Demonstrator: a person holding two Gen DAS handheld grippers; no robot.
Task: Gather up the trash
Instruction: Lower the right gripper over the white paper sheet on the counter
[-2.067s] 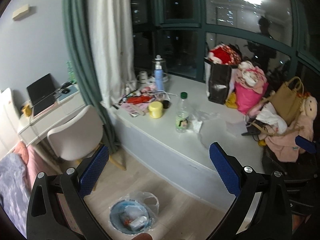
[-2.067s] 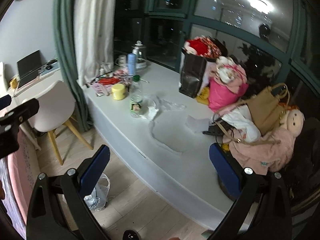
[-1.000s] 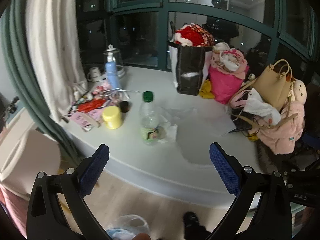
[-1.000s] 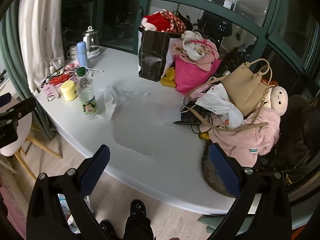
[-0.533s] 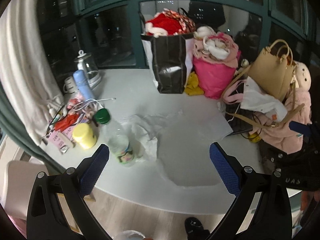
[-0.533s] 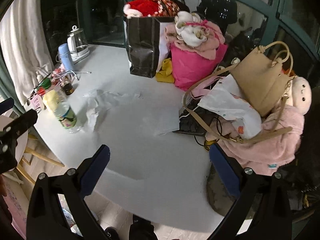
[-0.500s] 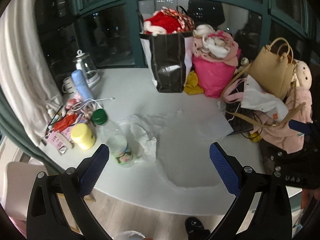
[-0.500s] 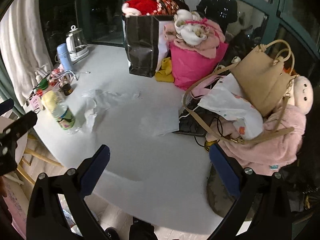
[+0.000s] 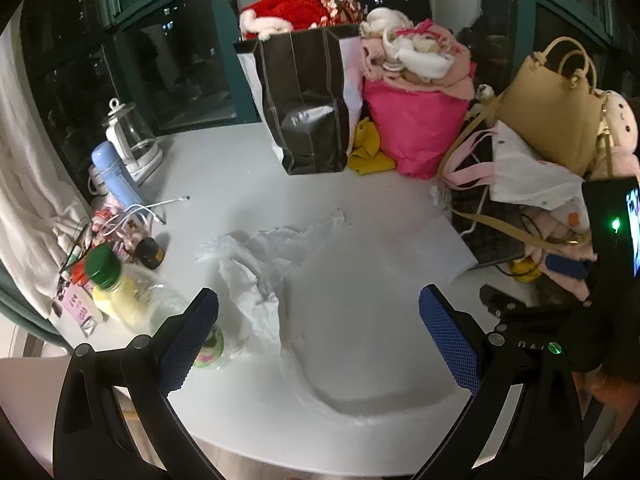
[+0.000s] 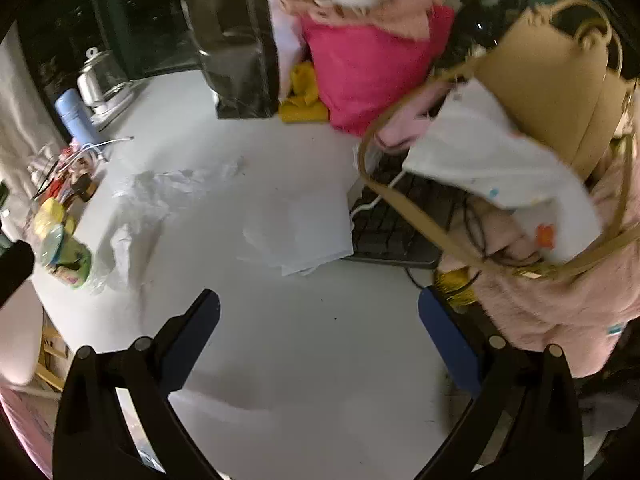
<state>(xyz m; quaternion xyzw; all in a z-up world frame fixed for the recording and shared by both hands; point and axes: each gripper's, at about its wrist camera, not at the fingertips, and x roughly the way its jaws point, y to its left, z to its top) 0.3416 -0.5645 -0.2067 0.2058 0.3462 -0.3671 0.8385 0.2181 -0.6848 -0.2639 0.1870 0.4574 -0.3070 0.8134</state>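
Observation:
A crumpled clear plastic wrapper (image 9: 264, 268) lies on the white table (image 9: 360, 352), just ahead of my left gripper (image 9: 318, 324), which is open and empty. A plastic bottle with a green cap (image 9: 132, 292) stands beside the left finger. In the right wrist view the same wrapper (image 10: 136, 216) and bottle (image 10: 60, 248) sit at the left, and a flat white tissue (image 10: 304, 232) lies ahead of my right gripper (image 10: 318, 328), which is open with nothing in it.
At the back stand a black paper bag (image 9: 308, 100), a pink bag of clothes (image 9: 412, 120) and a tan handbag (image 9: 552, 116). A keyboard (image 10: 396, 228) lies under the handbag strap. A kettle (image 9: 128, 136), blue flask (image 9: 114, 180) and small clutter crowd the left edge.
Both grippers have moved in over the table and lower; the wrapper, bottle and tissue now lie much closer. The floor bin has dropped out of view.

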